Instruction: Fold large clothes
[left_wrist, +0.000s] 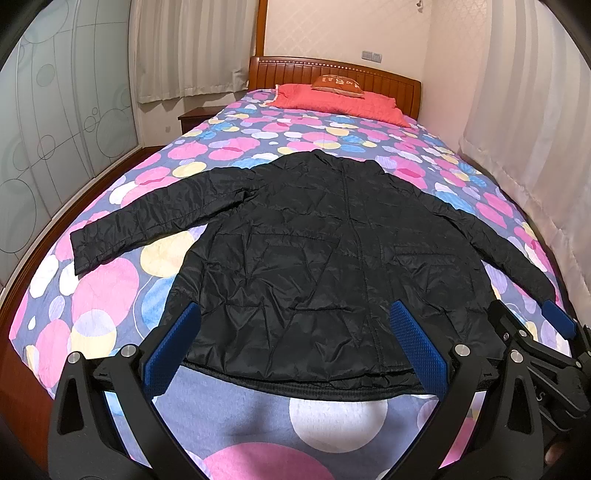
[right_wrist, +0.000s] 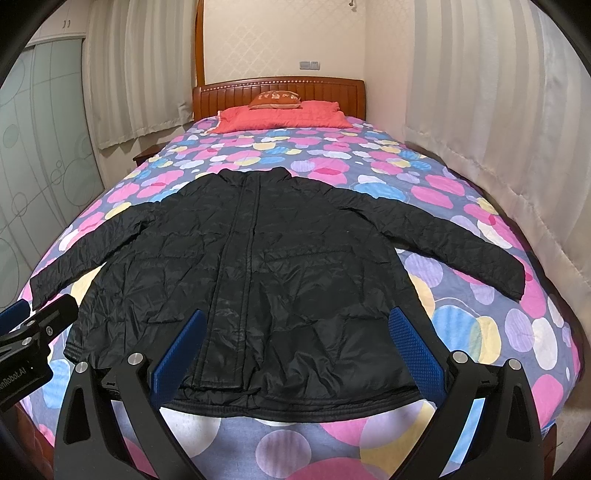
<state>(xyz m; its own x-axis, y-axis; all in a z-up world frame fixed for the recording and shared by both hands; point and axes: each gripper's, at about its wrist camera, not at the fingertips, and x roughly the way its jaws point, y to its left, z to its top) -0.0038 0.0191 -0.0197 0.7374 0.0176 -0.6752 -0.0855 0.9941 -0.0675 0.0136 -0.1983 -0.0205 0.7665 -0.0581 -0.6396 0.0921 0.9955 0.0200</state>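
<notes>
A black quilted jacket (left_wrist: 303, 254) lies flat and front-up on the bed, sleeves spread to both sides, collar toward the headboard; it also shows in the right wrist view (right_wrist: 280, 280). My left gripper (left_wrist: 295, 325) is open and empty, its blue pads hovering over the jacket's hem near the left half. My right gripper (right_wrist: 295, 332) is open and empty over the hem near the right half. The right gripper shows at the right edge of the left wrist view (left_wrist: 535, 332); the left gripper shows at the left edge of the right wrist view (right_wrist: 33, 332).
The bed has a bedspread with coloured circles (left_wrist: 110, 288). A red pillow (left_wrist: 332, 101) and small orange cushion (left_wrist: 338, 86) lie by the wooden headboard (right_wrist: 280, 92). Curtains (right_wrist: 498, 129) hang along the right side, a glass wardrobe (left_wrist: 55, 129) stands left, and a nightstand (left_wrist: 194, 118) sits beside the bed.
</notes>
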